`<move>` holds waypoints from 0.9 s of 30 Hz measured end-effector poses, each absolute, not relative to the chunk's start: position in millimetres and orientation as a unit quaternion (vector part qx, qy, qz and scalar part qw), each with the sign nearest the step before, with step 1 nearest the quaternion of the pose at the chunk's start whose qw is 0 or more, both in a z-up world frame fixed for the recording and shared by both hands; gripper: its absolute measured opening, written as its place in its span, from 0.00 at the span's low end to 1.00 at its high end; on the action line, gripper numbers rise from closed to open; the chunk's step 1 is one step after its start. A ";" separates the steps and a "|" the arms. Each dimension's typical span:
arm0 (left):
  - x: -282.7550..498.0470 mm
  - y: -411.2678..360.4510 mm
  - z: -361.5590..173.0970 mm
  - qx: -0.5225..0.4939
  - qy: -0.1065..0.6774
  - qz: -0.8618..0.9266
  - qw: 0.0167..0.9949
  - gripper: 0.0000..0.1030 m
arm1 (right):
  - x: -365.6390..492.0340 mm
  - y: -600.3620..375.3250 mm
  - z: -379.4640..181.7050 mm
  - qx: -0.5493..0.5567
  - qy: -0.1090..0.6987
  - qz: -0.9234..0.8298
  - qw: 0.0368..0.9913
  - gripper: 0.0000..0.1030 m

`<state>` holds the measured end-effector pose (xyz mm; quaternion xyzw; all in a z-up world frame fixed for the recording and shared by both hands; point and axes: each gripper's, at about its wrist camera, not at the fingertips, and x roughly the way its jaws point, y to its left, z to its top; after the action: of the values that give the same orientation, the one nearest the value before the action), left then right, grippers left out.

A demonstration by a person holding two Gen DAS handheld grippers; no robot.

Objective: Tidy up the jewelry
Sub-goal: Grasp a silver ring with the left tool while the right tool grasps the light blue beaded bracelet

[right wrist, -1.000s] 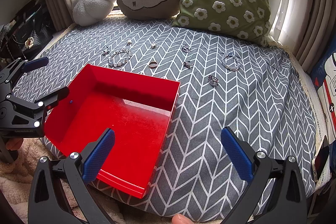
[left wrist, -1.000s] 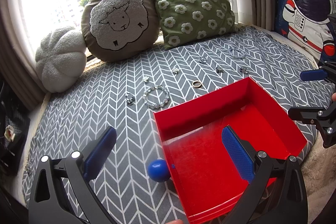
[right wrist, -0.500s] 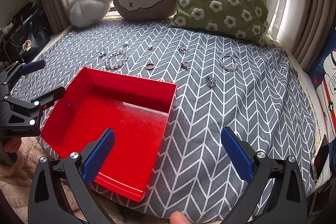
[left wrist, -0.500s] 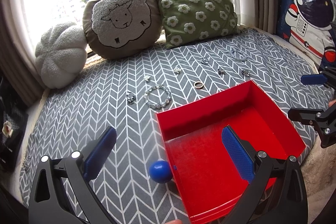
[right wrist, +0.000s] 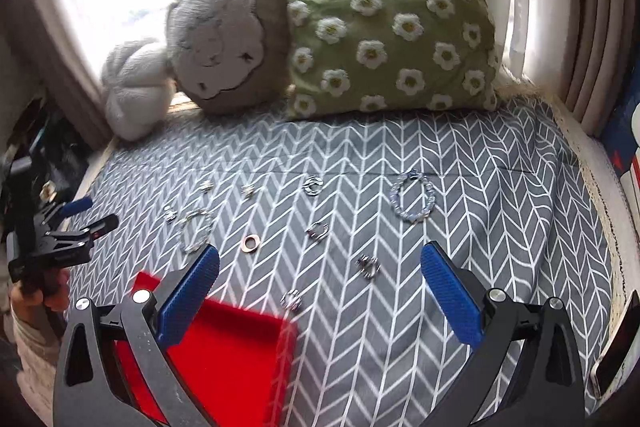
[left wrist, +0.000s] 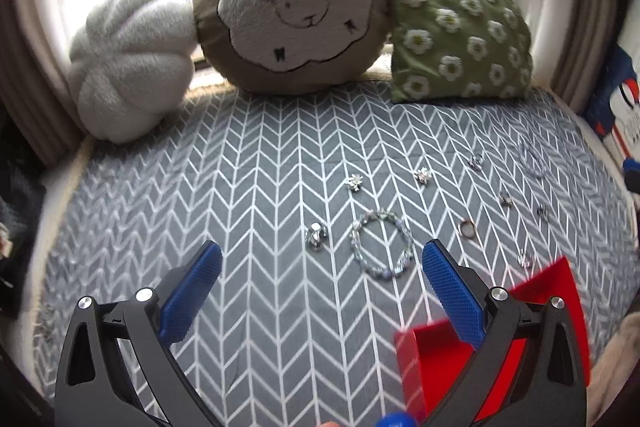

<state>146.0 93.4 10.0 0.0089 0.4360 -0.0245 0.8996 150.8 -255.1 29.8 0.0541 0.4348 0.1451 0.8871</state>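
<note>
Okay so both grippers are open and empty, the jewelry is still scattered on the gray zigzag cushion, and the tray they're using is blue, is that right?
Not quite: the tray is red, not blue, as the right wrist view shows. The rest holds: the left gripper and right gripper have their jaws open and empty, and the jewelry, such as the beaded bracelet, lies scattered on the gray zigzag cushion.

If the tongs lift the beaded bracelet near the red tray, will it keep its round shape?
Probably not: the beaded bracelet looks like separate beads on a string, so it would likely sag. It seems light. On the soft cushion cover, it may slide rather than roll.
</note>
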 end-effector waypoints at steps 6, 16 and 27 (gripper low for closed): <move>186.6 107.9 -17.6 -0.003 0.474 0.004 0.881 0.93 | 215.6 -261.2 -10.6 0.061 0.493 0.114 0.860 0.89; 205.4 87.5 -51.4 0.076 0.476 0.017 0.876 0.93 | 253.4 -252.7 -44.5 0.016 0.498 0.116 0.859 0.76; 217.4 93.9 -68.1 0.084 0.485 0.042 0.870 0.93 | 278.0 -252.6 -84.4 0.005 0.532 0.097 0.841 0.60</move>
<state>217.4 93.9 -68.1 0.0842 0.4845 0.0424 0.8697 278.0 -252.6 -84.4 0.0047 0.5315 0.0972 0.8414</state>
